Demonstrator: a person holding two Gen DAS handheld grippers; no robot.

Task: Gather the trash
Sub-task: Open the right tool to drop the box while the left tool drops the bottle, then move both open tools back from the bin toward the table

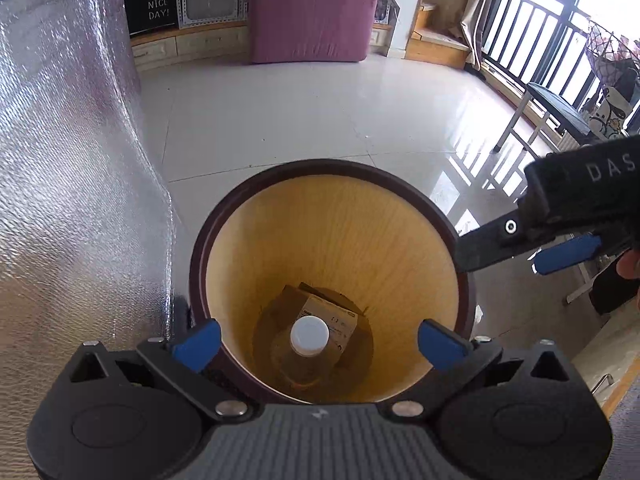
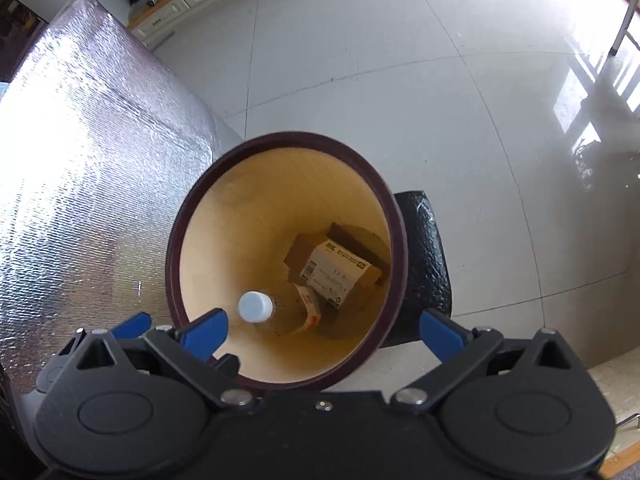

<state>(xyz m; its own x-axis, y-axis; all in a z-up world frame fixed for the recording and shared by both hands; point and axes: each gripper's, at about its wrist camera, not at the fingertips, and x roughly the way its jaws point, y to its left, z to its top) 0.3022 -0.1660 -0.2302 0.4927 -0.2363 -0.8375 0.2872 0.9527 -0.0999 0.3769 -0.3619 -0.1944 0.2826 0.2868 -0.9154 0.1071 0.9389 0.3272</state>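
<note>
A round bin (image 1: 280,170) with a dark rim and a yellow wooden inside stands on the floor below both grippers; it also shows in the right wrist view (image 2: 200,216). Inside it lie a clear plastic bottle with a white cap (image 1: 309,336) (image 2: 255,307) and a cardboard box with a white label (image 1: 332,320) (image 2: 336,272). My left gripper (image 1: 319,344) is open and empty over the bin's near rim. My right gripper (image 2: 323,332) is open and empty above the bin; it also shows in the left wrist view (image 1: 560,240) at the bin's right side.
A table covered in silver foil (image 1: 60,200) (image 2: 80,160) stands just left of the bin. A black bag (image 2: 424,248) lies on the floor behind the bin. Glossy white tiles (image 1: 320,112) stretch ahead. A pink mattress (image 1: 312,8), a bench (image 1: 556,112) and a window railing stand further off.
</note>
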